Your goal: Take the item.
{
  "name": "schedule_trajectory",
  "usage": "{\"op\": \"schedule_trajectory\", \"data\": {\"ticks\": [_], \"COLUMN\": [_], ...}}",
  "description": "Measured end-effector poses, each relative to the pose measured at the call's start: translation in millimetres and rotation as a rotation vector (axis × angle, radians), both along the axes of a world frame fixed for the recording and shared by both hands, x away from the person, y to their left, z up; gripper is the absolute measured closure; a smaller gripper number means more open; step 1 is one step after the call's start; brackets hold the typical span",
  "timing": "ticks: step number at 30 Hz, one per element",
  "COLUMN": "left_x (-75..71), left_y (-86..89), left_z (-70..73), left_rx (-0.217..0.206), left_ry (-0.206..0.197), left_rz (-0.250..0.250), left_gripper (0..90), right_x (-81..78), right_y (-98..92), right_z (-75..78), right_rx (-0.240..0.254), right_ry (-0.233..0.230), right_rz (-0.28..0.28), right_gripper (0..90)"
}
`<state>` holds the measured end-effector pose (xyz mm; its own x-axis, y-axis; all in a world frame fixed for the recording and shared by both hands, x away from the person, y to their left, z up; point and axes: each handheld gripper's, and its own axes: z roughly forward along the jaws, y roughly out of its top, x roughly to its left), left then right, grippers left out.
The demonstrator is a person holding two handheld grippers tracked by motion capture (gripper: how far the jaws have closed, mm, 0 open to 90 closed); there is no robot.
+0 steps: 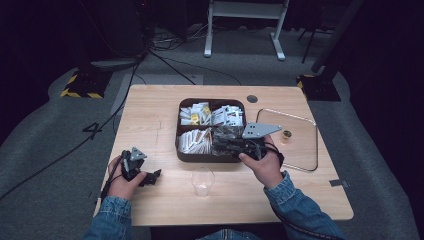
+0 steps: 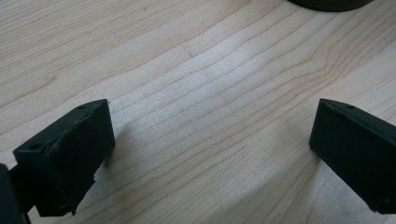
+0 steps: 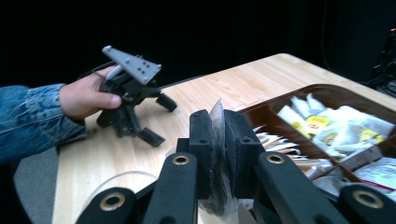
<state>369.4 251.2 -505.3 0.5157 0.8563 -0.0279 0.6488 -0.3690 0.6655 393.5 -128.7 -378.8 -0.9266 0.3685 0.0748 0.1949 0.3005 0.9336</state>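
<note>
Nearest you, a clear cup (image 1: 202, 181) stands on the counter (image 1: 150, 107). Your left hand-held gripper (image 1: 150, 177) rests wide open, empty. Your right hand-held gripper (image 3: 218, 140) pinches a thin sachet (image 3: 217, 116) above the compartment box (image 1: 181, 150); gripped so thinly, it could slip free.

Hand-held gripper (image 2: 210, 154) jaws wide apart over bare wooden table (image 2: 196, 79); dark tray edge (image 2: 331, 3) at top.

Clear packet (image 3: 217, 140) upright between right gripper's (image 3: 219, 135) fingers.
</note>
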Motion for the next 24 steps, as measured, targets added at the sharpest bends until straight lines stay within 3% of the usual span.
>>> {"op": "schedule_trajectory", "data": {"ticks": [24], "left_x": [1.6], "left_y": [-0.6], "left_z": [0.0], "left_rx": [0.0], "left_ry": [0.001], "left_rz": [-0.003], "left_gripper": [0.5], "right_x": [-30.8], "right_y": [35.6], "right_z": [-18.4], "right_rx": [-0.132], "right_ry": [0.073], "right_rz": [0.189], "right_gripper": [81.6]}}
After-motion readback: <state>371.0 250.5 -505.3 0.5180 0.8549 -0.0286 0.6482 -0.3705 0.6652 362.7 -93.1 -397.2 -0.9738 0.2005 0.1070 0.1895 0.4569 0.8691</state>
